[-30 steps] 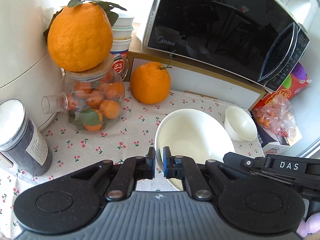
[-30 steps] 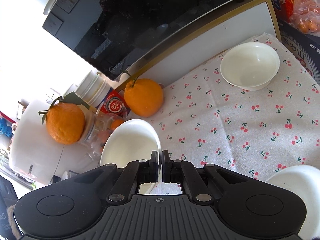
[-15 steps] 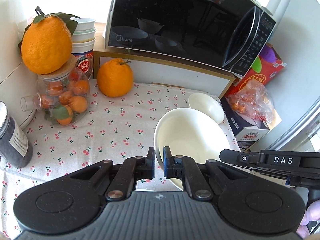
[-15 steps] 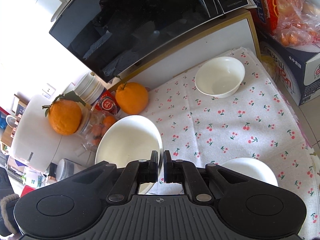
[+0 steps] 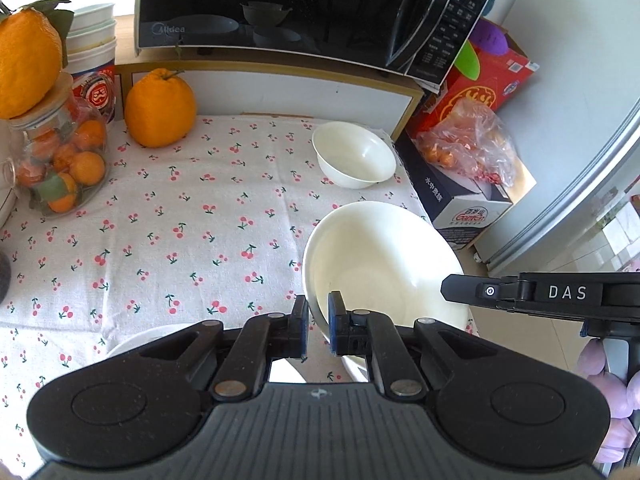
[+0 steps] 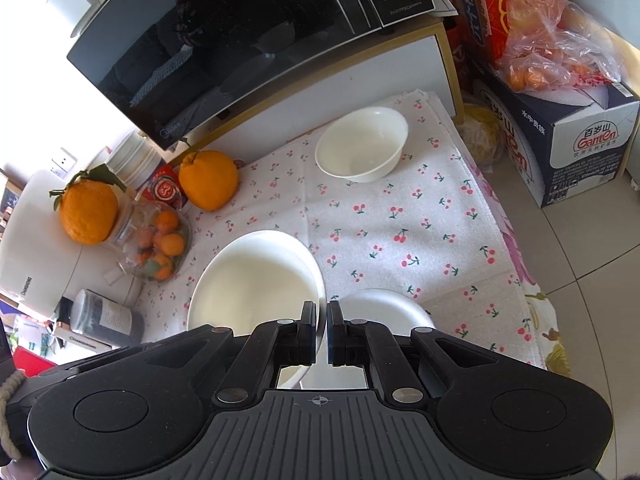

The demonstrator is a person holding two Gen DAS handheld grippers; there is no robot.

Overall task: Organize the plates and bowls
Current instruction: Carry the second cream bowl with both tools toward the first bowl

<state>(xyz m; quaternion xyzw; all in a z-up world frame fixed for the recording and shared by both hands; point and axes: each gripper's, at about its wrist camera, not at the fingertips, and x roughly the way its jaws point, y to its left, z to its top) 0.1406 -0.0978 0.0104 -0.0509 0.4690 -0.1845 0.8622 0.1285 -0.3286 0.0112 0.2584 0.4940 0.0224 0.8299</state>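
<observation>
Both grippers hold one white plate [image 5: 384,264] by opposite rims, lifted above the cherry-print cloth. My left gripper [image 5: 318,328] is shut on its left rim. My right gripper [image 6: 322,332] is shut on its right rim; the plate [image 6: 256,280] fills the lower left of the right wrist view. A second white plate [image 6: 384,312] lies flat on the cloth under the held one; its rim also shows in the left wrist view [image 5: 136,340]. A small white bowl [image 5: 354,158] stands at the far right of the cloth, also in the right wrist view [image 6: 362,148].
A black microwave [image 5: 280,12] sits on a wooden shelf at the back. A big orange [image 5: 160,108] and a jar of small oranges [image 5: 56,168] stand at the back left. Boxes with a bag of fruit [image 5: 468,148] stand right of the cloth's edge.
Both grippers have pulled back and risen with the plate between them, moving it rightward and nearer. The second plate on the cloth has come into view beneath it.
</observation>
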